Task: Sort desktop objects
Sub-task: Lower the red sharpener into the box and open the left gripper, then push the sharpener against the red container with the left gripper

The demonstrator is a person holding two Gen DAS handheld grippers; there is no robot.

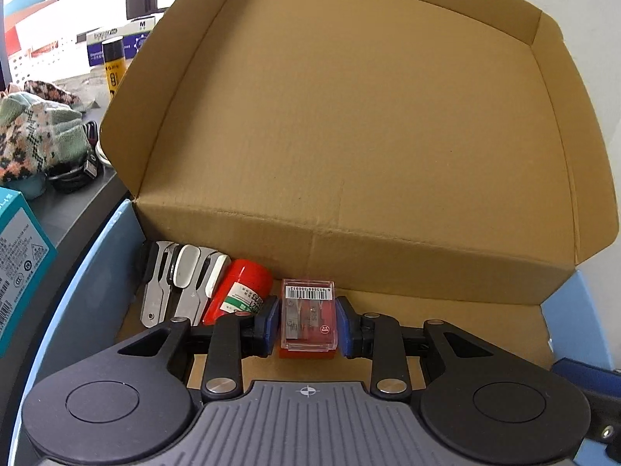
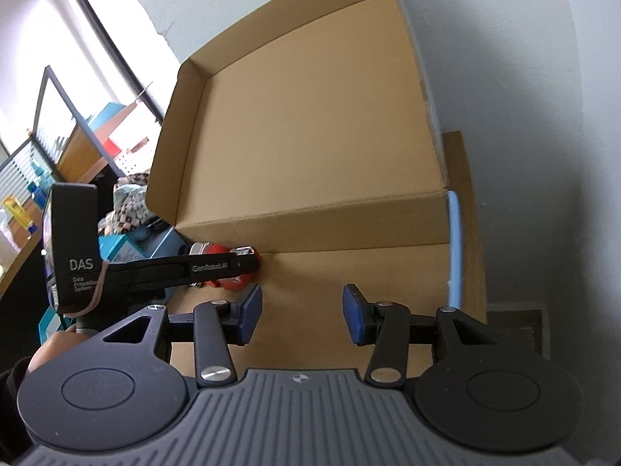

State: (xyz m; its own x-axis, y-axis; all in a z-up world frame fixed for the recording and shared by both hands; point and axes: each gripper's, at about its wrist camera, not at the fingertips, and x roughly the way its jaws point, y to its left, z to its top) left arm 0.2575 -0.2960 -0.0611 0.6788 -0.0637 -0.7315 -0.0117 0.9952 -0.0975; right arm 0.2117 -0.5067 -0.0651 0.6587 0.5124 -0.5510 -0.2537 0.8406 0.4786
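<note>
My left gripper (image 1: pixel 307 320) is shut on a small clear-lidded red box (image 1: pixel 308 316) with a barcode label, low over the floor of an open cardboard box (image 1: pixel 446 314). Next to it lie a red glue stick (image 1: pixel 238 293) and several metal nail clippers (image 1: pixel 180 283), in a row against the box's back fold. My right gripper (image 2: pixel 300 310) is open and empty above the box floor (image 2: pixel 349 272). The left gripper's arm (image 2: pixel 163 272) crosses the right wrist view at left, hiding most of the red items (image 2: pixel 229 283).
The raised cardboard lid (image 1: pixel 349 116) stands behind. A blue tray rim (image 1: pixel 89 272) surrounds the box. Left of it are a teal carton (image 1: pixel 19 264), patterned knit cloth (image 1: pixel 35 132), black cables (image 1: pixel 77 174) and a yellow bottle (image 1: pixel 113 66). A white wall (image 2: pixel 543 116) is at right.
</note>
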